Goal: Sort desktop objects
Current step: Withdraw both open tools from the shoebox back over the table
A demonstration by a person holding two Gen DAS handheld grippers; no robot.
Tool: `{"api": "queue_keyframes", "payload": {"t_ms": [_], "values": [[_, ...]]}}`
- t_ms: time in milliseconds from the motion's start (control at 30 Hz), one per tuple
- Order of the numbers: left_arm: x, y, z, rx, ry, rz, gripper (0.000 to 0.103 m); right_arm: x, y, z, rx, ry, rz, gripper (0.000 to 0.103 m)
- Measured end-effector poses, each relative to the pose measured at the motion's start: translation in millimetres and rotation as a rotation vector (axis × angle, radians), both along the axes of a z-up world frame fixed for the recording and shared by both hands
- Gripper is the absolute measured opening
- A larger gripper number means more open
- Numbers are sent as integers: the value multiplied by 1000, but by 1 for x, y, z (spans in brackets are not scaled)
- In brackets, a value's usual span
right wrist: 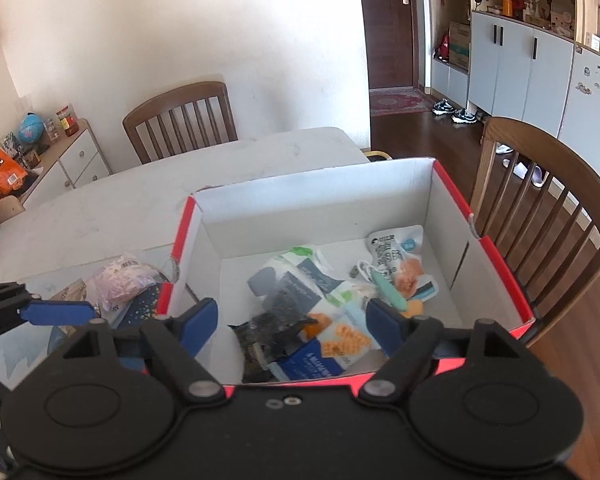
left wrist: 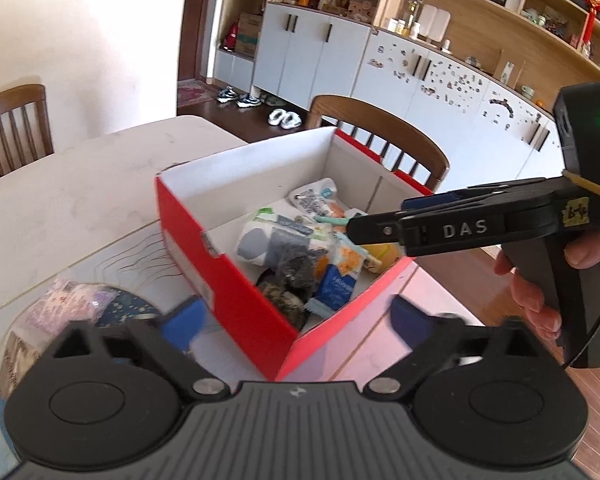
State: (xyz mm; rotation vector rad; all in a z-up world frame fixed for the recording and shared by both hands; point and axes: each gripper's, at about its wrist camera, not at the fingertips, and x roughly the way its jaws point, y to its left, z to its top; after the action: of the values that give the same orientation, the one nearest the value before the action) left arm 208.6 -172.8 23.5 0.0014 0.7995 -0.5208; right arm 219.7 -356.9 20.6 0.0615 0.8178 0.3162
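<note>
The red box (right wrist: pixel 496 256) stands open at the top, so its inside can be entered from above; its upright walls bar any sideways way in. Packets (right wrist: pixel 324 320) crowd its near floor, the far part bare. A chair (right wrist: pixel 560 184) stands close behind its right wall

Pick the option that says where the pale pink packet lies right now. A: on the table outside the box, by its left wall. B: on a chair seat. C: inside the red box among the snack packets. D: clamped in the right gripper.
A: the pink packet lies on the table just left of the red box, outside its wall; the right gripper holds nothing.
</note>
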Motion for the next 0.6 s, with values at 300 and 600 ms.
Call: {"api": "queue_keyframes", "payload": {"t_ms": [300,600], "values": [[-6,41,-6,-11,7,14,103,-5,36,3,7,-9,4,81],[-11,81,-10,8,-32,29,103,-8,82,3,-3,-16,13,81]]}}
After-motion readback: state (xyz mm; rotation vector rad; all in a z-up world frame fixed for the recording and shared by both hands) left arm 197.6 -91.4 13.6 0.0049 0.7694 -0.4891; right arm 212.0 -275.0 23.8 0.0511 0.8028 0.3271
